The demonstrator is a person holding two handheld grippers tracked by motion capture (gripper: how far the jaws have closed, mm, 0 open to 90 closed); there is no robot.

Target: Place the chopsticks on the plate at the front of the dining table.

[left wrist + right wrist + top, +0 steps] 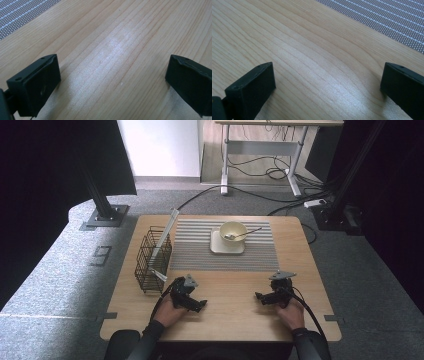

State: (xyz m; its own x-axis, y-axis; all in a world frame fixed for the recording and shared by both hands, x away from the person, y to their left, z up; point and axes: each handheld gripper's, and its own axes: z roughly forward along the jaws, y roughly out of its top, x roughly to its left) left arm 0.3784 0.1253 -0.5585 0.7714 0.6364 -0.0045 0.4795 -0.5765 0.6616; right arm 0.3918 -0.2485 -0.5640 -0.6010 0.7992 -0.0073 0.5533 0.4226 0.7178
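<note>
A cream bowl (233, 231) with a spoon (243, 234) in it stands on a cream square plate (218, 247) at the back of a grey striped mat (200, 251). A black wire basket (152, 258) stands at the table's left side. My left gripper (200, 305) rests on the wooden table near the front, left of centre, open with nothing between its jaws (112, 75). My right gripper (259, 296) rests near the front right, also open and empty (327, 82). Both point toward each other, well in front of the bowl.
A flat grey strip (162, 240) leans in the basket. The wooden table (230, 320) has bare wood between the grippers; the mat corner (15, 15) and mat edge (387, 20) lie beyond the jaws. Desk legs and cables lie on the floor behind.
</note>
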